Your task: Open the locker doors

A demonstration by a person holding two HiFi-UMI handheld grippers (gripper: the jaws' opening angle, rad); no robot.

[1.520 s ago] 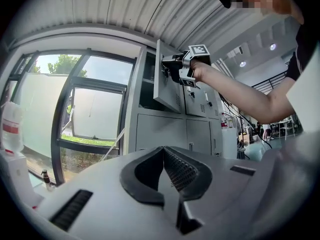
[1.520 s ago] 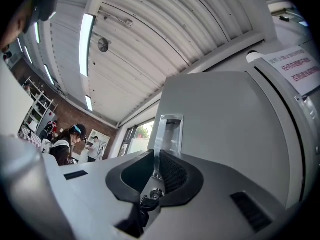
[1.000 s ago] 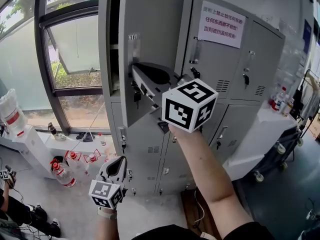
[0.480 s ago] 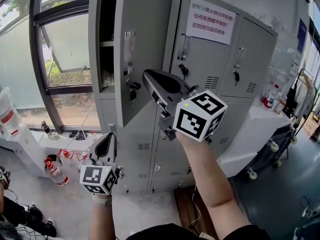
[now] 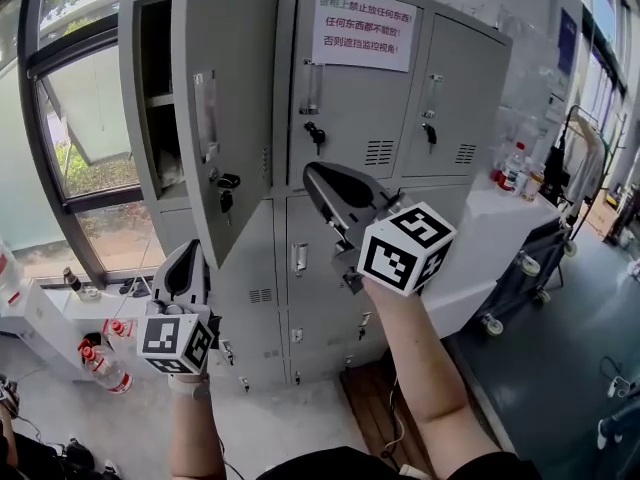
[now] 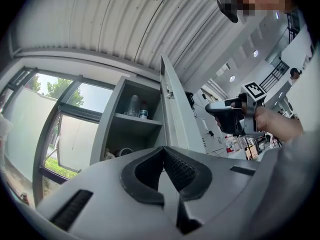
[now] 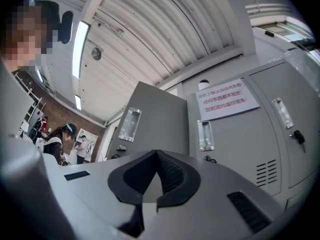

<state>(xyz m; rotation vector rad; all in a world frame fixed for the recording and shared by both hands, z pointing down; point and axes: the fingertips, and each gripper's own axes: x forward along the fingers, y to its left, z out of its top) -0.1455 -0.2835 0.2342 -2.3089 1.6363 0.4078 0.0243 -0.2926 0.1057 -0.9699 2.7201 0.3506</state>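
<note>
The grey locker bank [image 5: 300, 298] fills the head view. Its upper left door [image 5: 225, 98] stands swung open, showing a shelf [image 6: 135, 120] with bottles. The middle upper door [image 5: 350, 98], with a paper notice and a key [image 5: 316, 134] in its lock, is closed. The right upper door [image 5: 450, 98] is closed too. My right gripper [image 5: 312, 174] is shut and empty, held in the air in front of the middle column, apart from the doors. Below the open door my left gripper [image 5: 190, 250] points upward, shut on nothing. The open door [image 7: 150, 119] also shows in the right gripper view.
A tall window [image 5: 80, 138] stands left of the lockers, with a low ledge and plastic bottles [image 5: 100, 363] on the floor beneath. At the right is a white cart [image 5: 500, 228] with bottles on top. Lower locker doors [image 5: 300, 258] are closed. People [image 7: 60, 136] stand far behind.
My right gripper has left the open door's edge and moved right, in front of the middle column. The left door now stands wider open. My left gripper has risen toward the open door.
</note>
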